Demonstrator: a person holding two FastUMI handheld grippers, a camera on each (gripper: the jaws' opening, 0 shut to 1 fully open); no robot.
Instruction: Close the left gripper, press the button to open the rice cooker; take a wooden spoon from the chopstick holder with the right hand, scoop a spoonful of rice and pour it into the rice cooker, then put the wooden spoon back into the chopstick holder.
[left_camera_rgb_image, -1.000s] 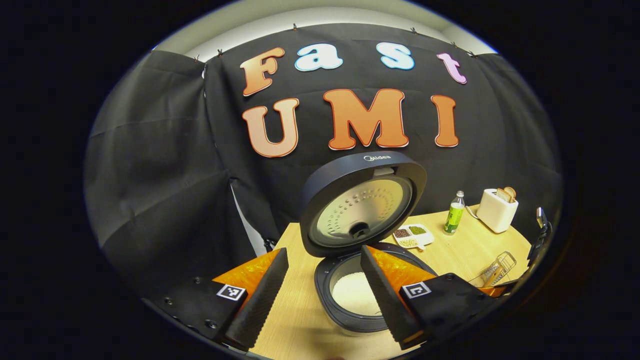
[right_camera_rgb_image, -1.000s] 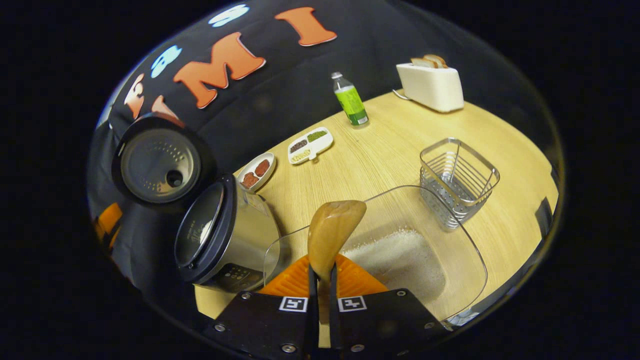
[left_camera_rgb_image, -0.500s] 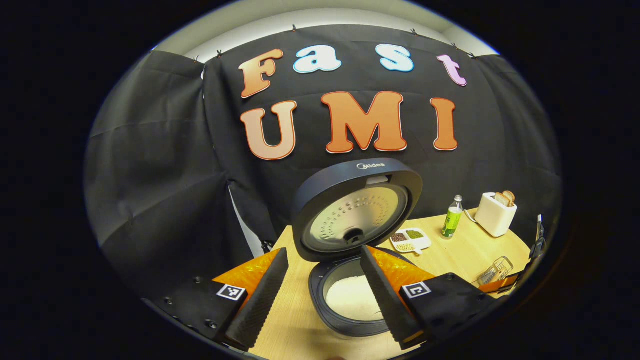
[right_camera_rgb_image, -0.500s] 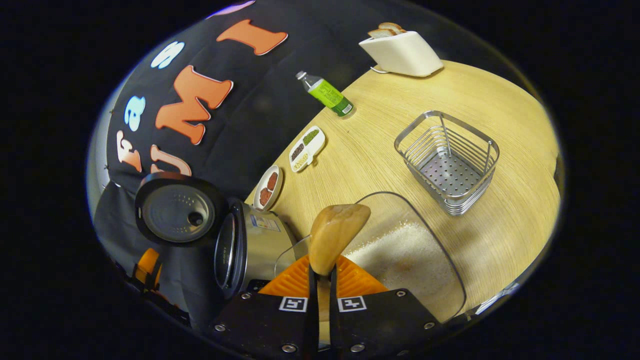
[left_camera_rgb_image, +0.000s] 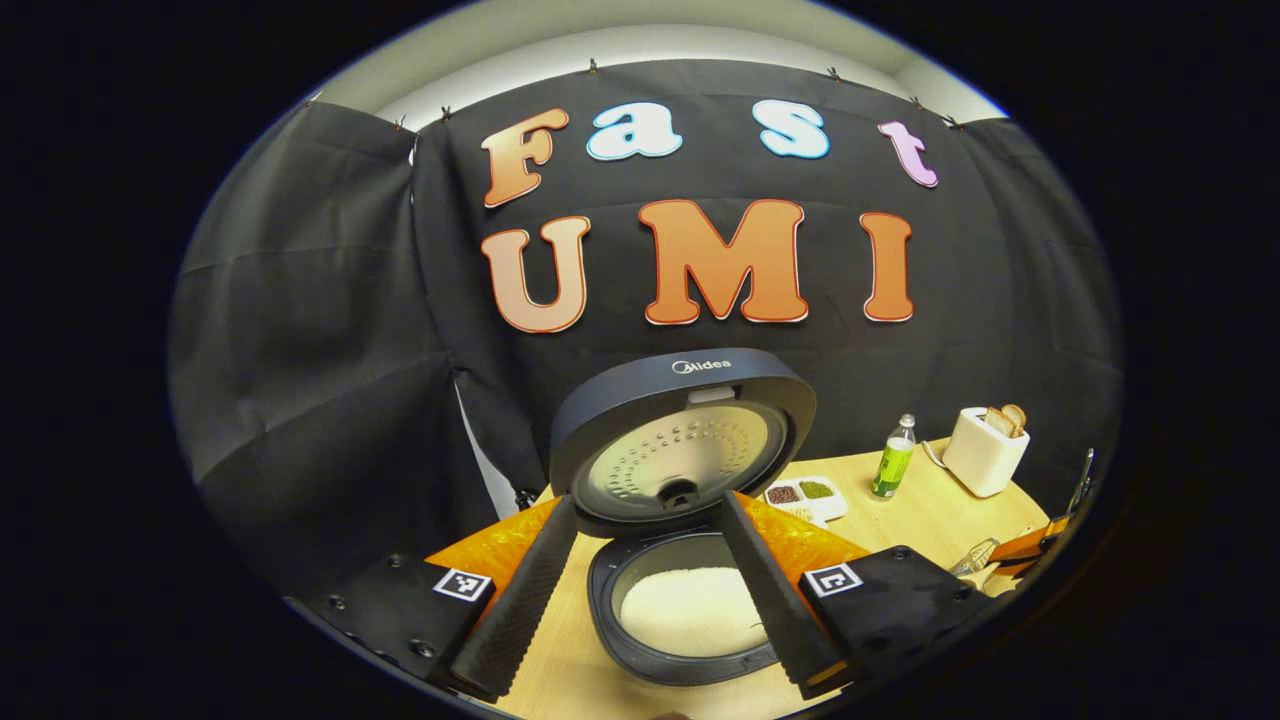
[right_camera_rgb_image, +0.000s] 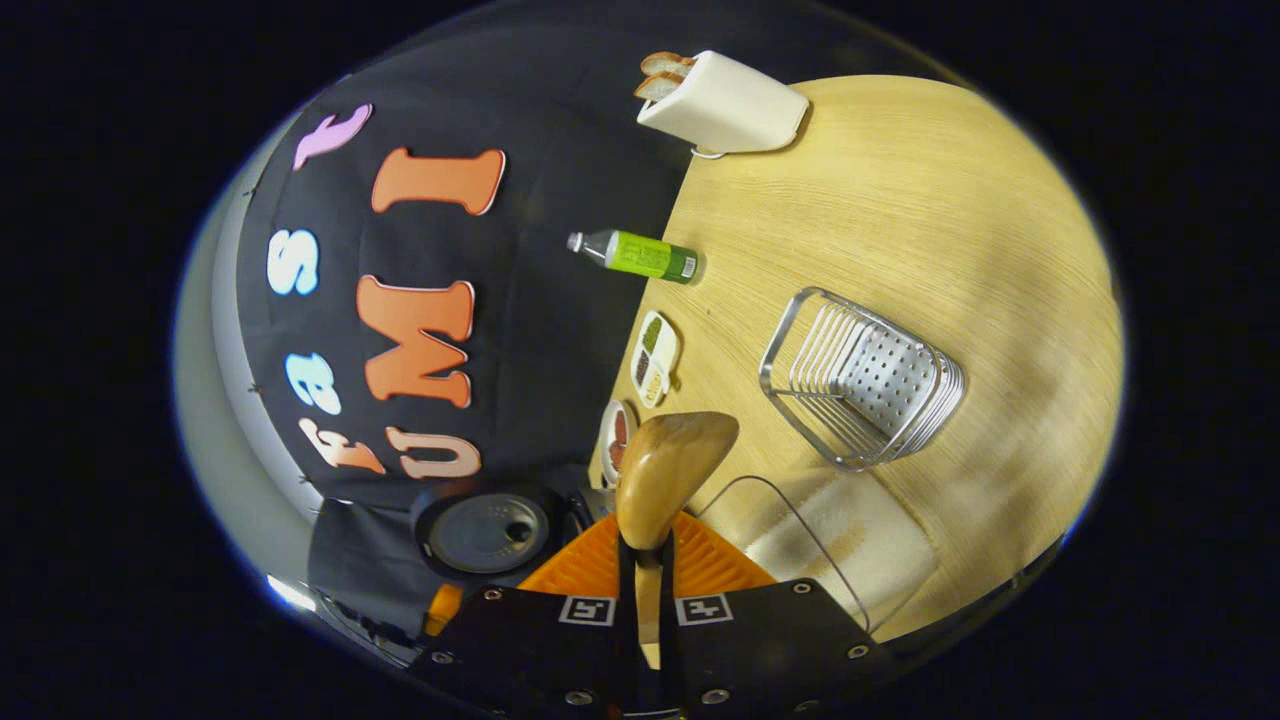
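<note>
Spanning the booth, a pale wooden table (right_camera_rgb_image: 900, 200)

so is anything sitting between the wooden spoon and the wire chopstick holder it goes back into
Nothing visible does. In the right gripper view the light wooden spoon, clamped in the right gripper, faces the empty silver wire chopstick holder across bare wooden table.

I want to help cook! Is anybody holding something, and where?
The right gripper fingers pinch the light brown wooden spoon by its handle.

Left gripper view sits low and close, facing the open cooker (left_camera_rgb_image: 680, 500) at 6 o'clock. Right gripper view looks down, rolled sideways, cooker (right_camera_rgb_image: 485, 530) at 7 o'clock. Both catch the toaster (left_camera_rgb_image: 985, 450) (right_camera_rgb_image: 725, 105) and bottle (left_camera_rgb_image: 893, 458) (right_camera_rgb_image: 640, 255).
</note>
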